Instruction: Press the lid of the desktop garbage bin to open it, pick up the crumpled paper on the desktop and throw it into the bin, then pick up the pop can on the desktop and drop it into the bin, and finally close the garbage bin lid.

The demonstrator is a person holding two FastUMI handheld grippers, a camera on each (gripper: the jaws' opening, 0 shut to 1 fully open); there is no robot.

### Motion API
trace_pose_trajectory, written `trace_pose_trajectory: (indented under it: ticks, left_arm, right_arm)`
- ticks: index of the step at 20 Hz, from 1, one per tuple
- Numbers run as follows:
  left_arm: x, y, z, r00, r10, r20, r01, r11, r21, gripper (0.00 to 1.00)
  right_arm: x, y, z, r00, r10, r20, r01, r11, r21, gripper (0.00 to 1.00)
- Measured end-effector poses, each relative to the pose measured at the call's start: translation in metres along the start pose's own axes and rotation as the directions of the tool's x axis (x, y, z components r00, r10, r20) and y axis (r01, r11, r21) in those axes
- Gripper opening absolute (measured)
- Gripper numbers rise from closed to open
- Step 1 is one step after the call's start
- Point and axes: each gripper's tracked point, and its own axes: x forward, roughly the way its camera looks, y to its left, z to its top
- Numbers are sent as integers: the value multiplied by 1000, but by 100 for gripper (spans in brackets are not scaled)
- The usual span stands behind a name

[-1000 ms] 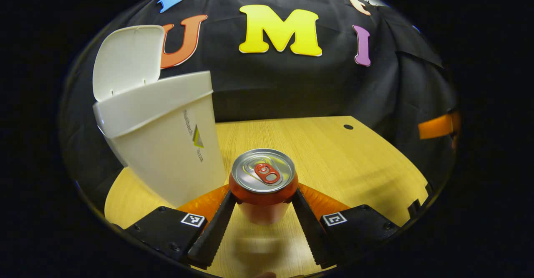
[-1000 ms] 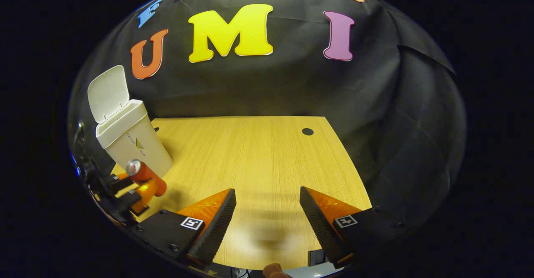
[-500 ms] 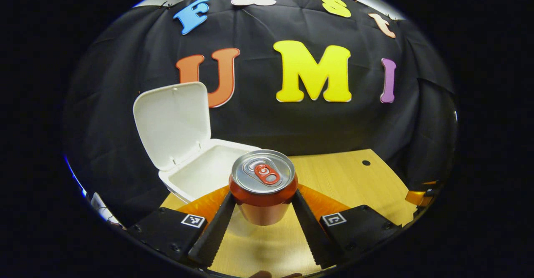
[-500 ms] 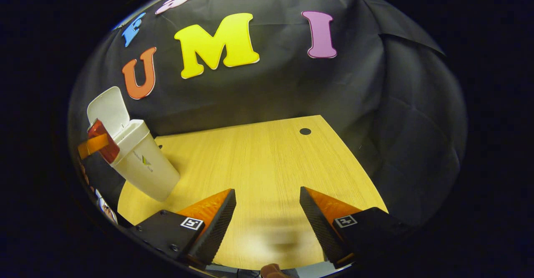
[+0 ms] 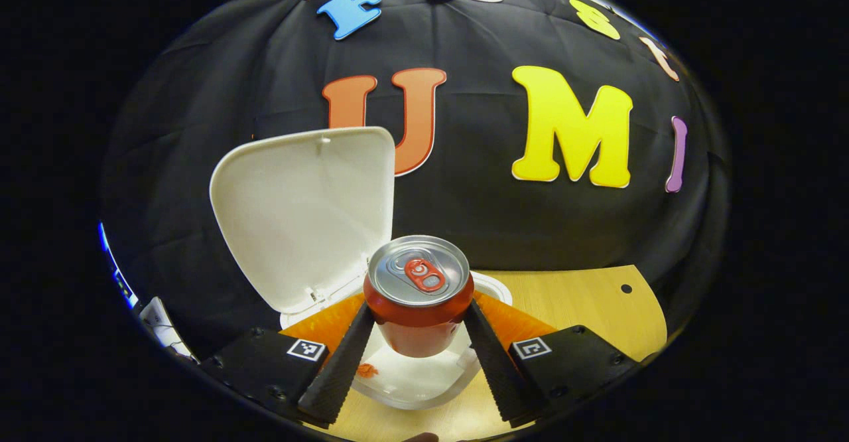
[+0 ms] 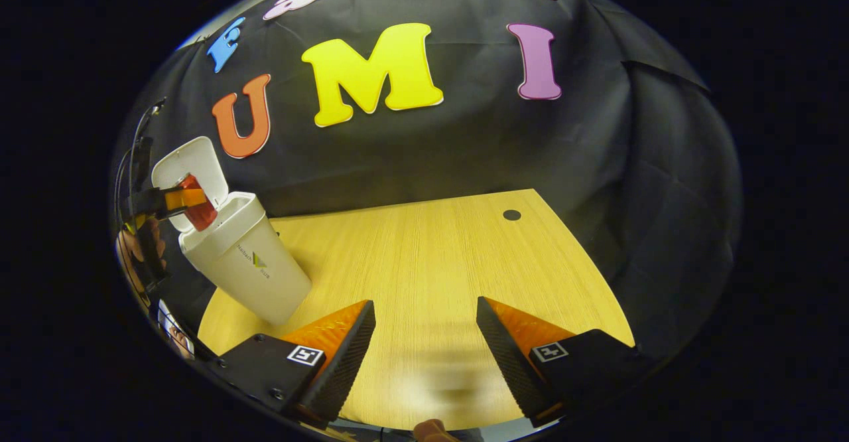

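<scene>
**Item: pop can held above open bin**

Nearest, I see my left gripper (image 5: 419, 336) clenched on the red pop can (image 5: 418, 296), upright, both fingers pressing its sides. Directly below it: the white garbage bin (image 5: 411, 379), lid (image 5: 302, 213) raised. My right gripper (image 6: 426, 339) hangs released over the desktop (image 6: 424, 256); beyond, the bin stands near the desktop's left edge.

Pop can (image 5: 418, 296) hides most of the bin (image 5: 424, 382) opening below the left gripper (image 5: 418, 336); contents unresolved. Bin label (image 6: 255, 261) too small to resolve in the right gripper view.
</scene>
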Motion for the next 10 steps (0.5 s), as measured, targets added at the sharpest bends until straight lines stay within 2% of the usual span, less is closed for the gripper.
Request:
trace_pose_trajectory:
  ticks: [4, 7, 10]
  left_arm:
    - [26, 0, -25, 998, -1, -67, -2, 999, -36, 87]
    - [38, 7, -41, 993, 41, -108, -44, 999, -20, 87]
    - [35, 8, -32, 996, 64, -54, -64, 998, 3, 88]
  right_arm:
    - [1, 0, -6, 1000, -17, -27, 17, 1000, -12, 94]
    - [5, 3, -10, 999, -27, -38, 27, 1000, -8, 94]
    - [6, 1, -7, 999, -39, -24, 39, 999, -8, 94]
